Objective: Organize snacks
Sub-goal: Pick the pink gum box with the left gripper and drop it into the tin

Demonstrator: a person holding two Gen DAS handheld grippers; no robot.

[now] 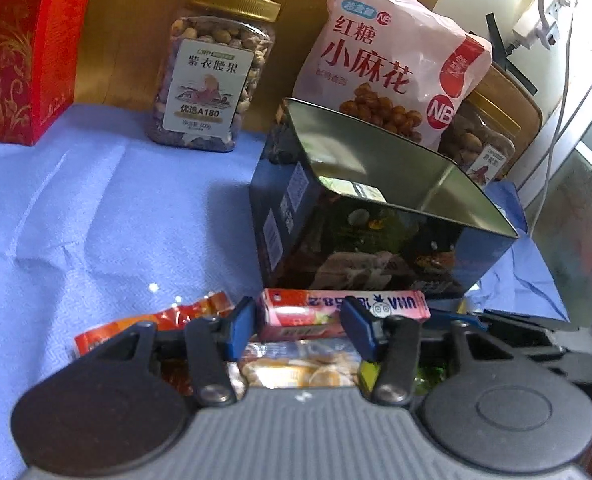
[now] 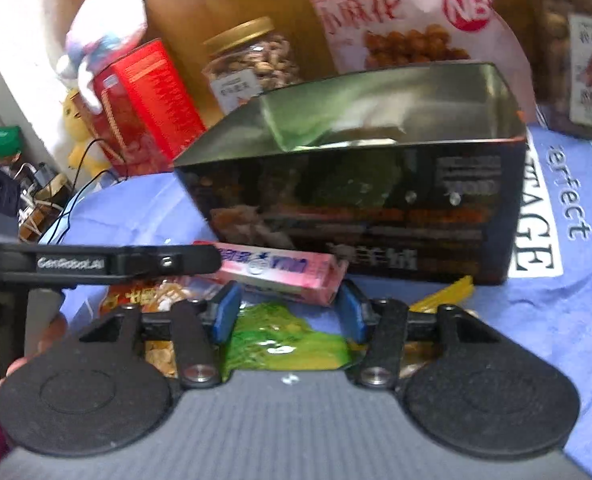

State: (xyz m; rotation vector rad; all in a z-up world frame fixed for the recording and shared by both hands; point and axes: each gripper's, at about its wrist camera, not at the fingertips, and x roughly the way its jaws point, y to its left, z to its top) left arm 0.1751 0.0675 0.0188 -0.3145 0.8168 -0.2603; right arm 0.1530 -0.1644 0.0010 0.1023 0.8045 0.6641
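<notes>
An open dark tin box [image 1: 376, 232] stands on the blue cloth, empty inside; it also shows in the right wrist view [image 2: 376, 200]. A pink UHA candy box [image 1: 336, 312] lies in front of it, between the open blue pads of my left gripper [image 1: 302, 330]. Small snack packets [image 1: 296, 372] lie under that gripper. In the right wrist view the candy box [image 2: 283, 272] lies just beyond my open right gripper [image 2: 287, 314], which hovers over a green packet [image 2: 283, 340]. The left gripper's body [image 2: 95, 264] reaches in from the left.
A cashew jar [image 1: 211, 72], a pink snack bag [image 1: 384, 60], a second jar [image 1: 480, 148] and a red gift box [image 1: 19, 48] stand at the back. An orange-red packet [image 1: 143, 328] lies left. A plush toy [image 2: 99, 40] and cables [image 2: 75, 208] sit far left.
</notes>
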